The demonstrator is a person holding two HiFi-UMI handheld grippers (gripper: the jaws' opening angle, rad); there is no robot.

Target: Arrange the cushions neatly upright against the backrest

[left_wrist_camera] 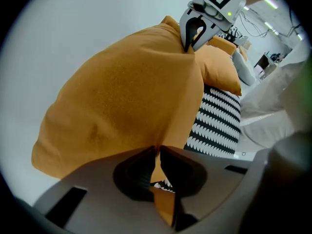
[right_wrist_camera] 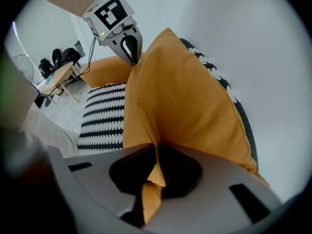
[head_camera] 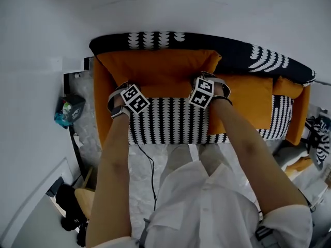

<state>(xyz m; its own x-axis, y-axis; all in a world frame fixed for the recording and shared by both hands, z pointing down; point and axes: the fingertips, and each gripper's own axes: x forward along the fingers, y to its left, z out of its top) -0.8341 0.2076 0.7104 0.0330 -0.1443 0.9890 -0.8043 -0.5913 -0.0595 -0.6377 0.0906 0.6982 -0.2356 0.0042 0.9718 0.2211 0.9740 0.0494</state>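
Cushion (head_camera: 155, 66), orange: top edge clenched in left gripper (left_wrist_camera: 157, 152) and right gripper (right_wrist_camera: 157, 152), to stand upright along sofa's (head_camera: 170, 125) back edge.

I'm seeing plain orange on the cushion (head_camera: 158, 66). The seat (head_camera: 168, 120) has black-and-white scalloped stripes. The backrest (head_camera: 243, 53) is mostly black.

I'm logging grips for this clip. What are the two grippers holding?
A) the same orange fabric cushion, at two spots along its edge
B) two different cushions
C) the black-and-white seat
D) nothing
A: the left gripper and the right gripper each have jaws pinched on the edge of the large orange fabric cushion, and each gripper view shows the other gripper on that cushion.
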